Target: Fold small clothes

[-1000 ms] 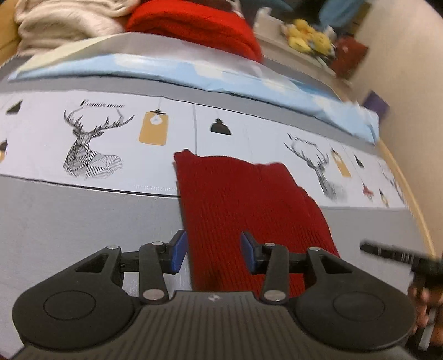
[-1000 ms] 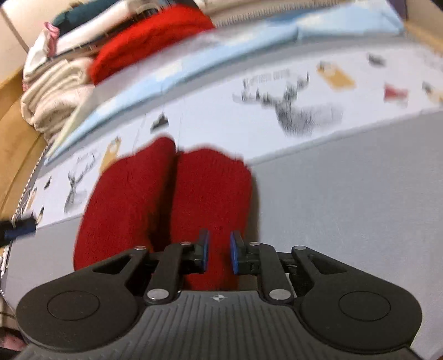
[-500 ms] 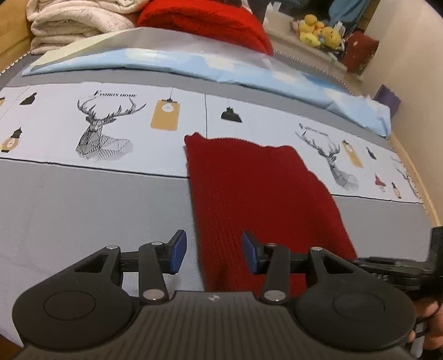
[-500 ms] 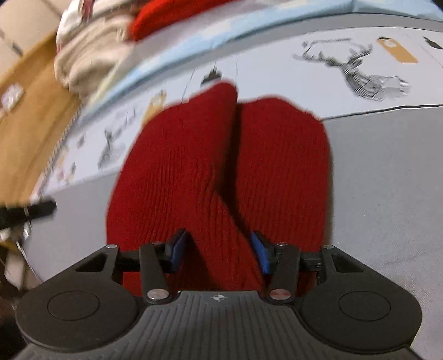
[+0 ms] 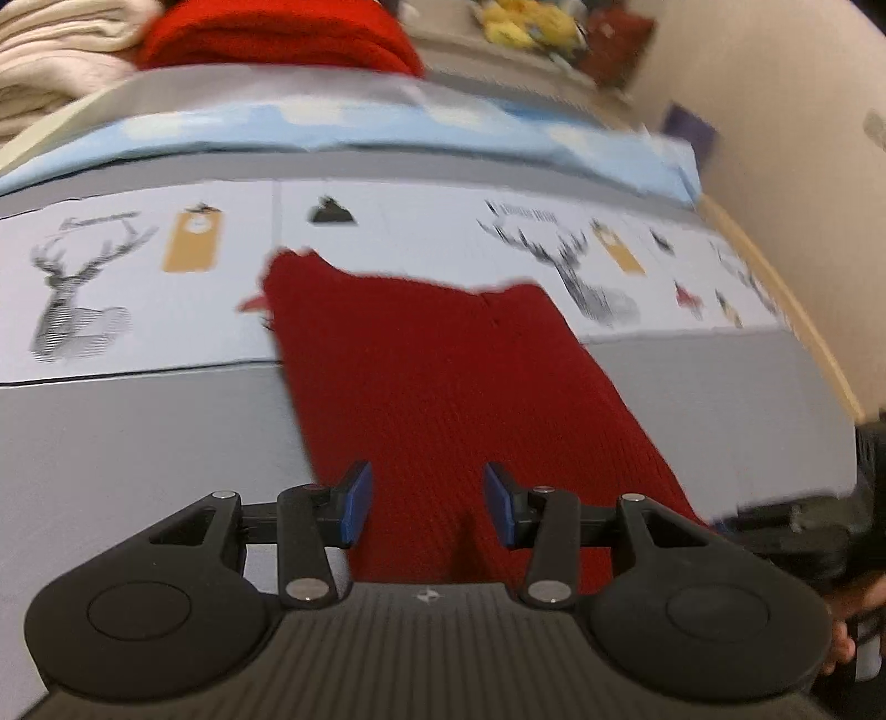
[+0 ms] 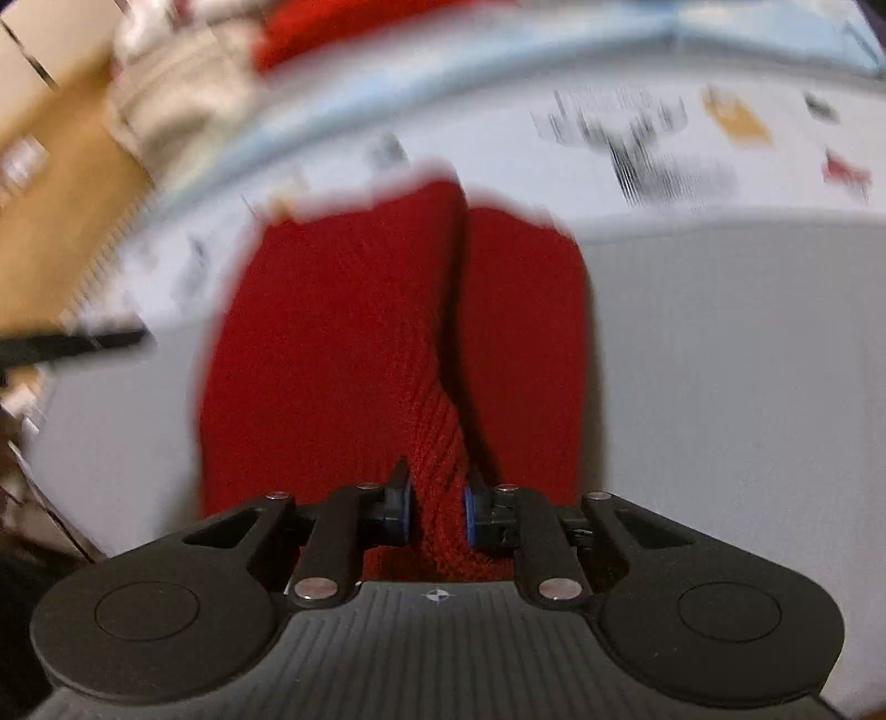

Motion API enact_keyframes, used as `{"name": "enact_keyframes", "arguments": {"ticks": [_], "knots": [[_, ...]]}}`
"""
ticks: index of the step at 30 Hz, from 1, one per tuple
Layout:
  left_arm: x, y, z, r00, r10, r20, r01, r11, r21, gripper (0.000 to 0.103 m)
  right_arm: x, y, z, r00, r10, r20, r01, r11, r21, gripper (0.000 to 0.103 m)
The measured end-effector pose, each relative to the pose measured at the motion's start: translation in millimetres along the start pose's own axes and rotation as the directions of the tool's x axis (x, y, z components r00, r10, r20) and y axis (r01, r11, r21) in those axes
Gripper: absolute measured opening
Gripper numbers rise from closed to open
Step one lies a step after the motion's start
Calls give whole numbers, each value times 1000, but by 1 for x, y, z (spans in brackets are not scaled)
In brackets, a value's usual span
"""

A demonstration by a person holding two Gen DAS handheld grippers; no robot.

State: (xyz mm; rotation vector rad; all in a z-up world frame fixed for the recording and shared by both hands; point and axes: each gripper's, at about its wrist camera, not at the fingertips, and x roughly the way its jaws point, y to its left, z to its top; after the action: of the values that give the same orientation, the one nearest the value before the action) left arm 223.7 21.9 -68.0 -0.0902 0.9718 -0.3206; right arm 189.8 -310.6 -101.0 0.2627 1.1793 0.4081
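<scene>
Right gripper [image 6: 437,512] jaws closing on a raised fold at the near edge of the red knit [image 6: 354,343], likely to lift it for folding; left gripper [image 5: 423,501] jaws apart over the knit's near edge, on the bed [image 5: 138,432]; frames blurred, contact unclear.

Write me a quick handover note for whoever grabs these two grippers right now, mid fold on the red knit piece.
Right gripper: jaws closing on a raised ridge of the red knit garment at its near edge; fabric is between the pads.
Left gripper: open, over the garment's near edge, holding nothing.
Garment: lying lengthwise on the grey and deer-print bedcover, a lengthwise crease running down it, so it looks folded once along its length already.
Other clothes are stacked at the far end of the bed.
Left: finish the right-hand pinch, grip the near edge with the left gripper too, probably bring that end over to the far end, then flatten.
</scene>
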Motion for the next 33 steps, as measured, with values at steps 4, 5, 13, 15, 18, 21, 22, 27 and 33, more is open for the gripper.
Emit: {"name": "enact_keyframes", "arguments": {"ticks": [4,5,13,15,18,21,22,27,33], "knots": [[39,-14,-13,986,72,-151,-58,994,92,53,12,6,2,999,-40,-15,39,999,-13,18],[48,-18,-19,975,123,-185,-97,985,142,62,12,6,3,999,-47,-17,47,999,-13,20],[41,23,1,992,88,-92,-102,982,-157,75,-9,-5,18,987,-12,158,-7,993,115,52],[50,37,0,992,61,-109,-87,962,-258,76,-8,-13,20,985,-29,171,2,988,155,62],[64,51,-6,991,-21,-130,-31,924,-382,80,-5,-24,22,986,-32,166,-4,977,214,64],[73,58,-13,992,-66,-107,14,904,-428,87,-16,-37,24,969,-73,237,2,958,286,61],[76,62,-12,992,-79,-99,27,896,-443,88,-19,-44,24,965,-76,251,-8,949,316,61],[96,82,-20,984,-166,-71,100,830,-549,93,15,-60,20,993,-84,81,52,942,331,62],[104,80,-10,985,-164,-56,113,855,-505,81,42,-51,18,998,-67,-6,65,948,311,60]]}}
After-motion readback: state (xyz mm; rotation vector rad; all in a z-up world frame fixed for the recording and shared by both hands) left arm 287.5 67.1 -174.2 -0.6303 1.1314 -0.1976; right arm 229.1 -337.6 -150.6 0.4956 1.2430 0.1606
